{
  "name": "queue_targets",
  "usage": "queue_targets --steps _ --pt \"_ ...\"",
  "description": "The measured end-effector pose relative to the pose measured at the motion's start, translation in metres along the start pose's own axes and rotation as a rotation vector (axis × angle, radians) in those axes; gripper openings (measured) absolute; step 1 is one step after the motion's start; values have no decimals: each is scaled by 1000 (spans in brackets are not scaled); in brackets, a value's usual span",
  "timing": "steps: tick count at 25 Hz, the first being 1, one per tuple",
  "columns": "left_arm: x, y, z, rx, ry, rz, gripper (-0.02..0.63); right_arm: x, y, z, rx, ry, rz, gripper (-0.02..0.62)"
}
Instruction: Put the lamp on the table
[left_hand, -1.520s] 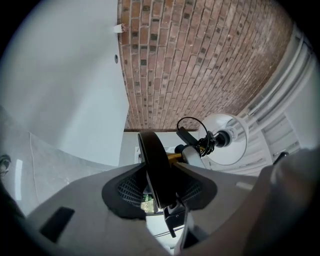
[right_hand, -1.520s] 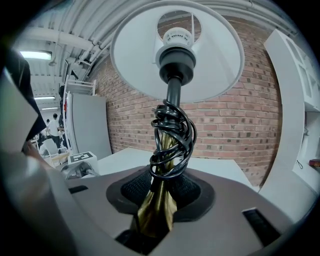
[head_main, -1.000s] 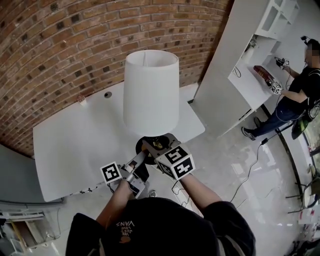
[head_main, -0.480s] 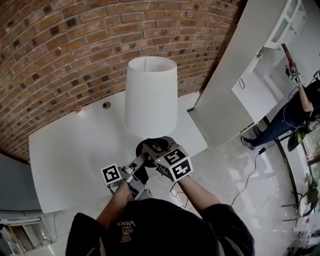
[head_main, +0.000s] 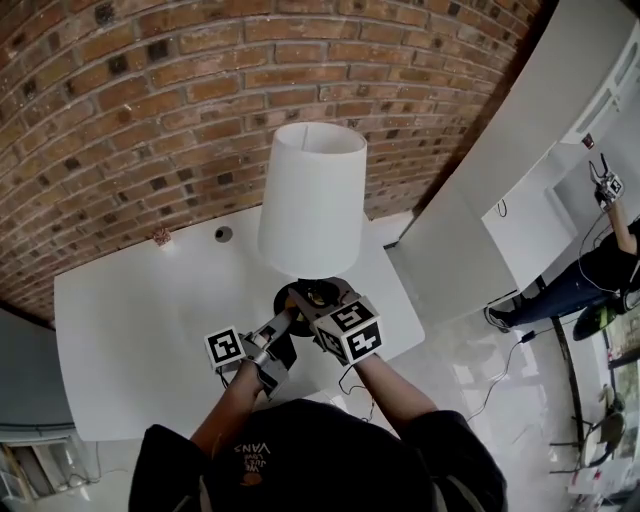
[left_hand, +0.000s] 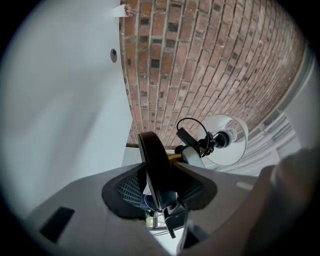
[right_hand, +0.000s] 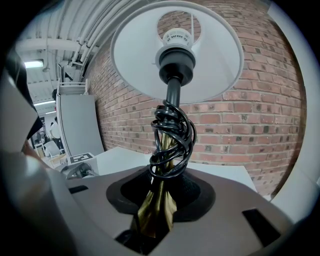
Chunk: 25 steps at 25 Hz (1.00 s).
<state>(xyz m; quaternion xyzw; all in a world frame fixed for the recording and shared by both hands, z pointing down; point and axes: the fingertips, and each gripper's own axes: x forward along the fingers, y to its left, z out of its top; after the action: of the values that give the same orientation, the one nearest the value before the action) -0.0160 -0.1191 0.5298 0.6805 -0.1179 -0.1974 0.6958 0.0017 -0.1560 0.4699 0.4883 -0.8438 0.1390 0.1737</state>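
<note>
The lamp, with a smooth tapered white shade, is mid-frame at the matte white table edge. The left gripper clamps its black disc base. The right gripper clamps its cord-wrapped brass stem.

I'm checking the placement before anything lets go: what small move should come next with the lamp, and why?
Probably lower the lamp straight down, kept upright. The left tongs clamp the rim of the black base, the right tongs clamp the brass stem, and the base shows over the white table near its front edge; contact can't be judged.
</note>
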Motion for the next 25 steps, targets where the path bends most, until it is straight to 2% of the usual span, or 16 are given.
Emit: queue_targets --steps 8,13,18,23,25 --pt "22 15 33 -6 -62 13 156 35 -25 3 -22 8 50 123" --pt "44 17 48 36 -124 -2 158 47 -45 11 -55 -19 107 120" --pt "65 11 52 7 -266 -40 150 50 -62 22 -132 -15 180 124" --pt "73 13 72 -13 -412 -69 143 60 -73 27 -154 -42 239 125" --pt "73 17 79 -9 -446 -62 140 66 -75 25 -162 -35 261 120"
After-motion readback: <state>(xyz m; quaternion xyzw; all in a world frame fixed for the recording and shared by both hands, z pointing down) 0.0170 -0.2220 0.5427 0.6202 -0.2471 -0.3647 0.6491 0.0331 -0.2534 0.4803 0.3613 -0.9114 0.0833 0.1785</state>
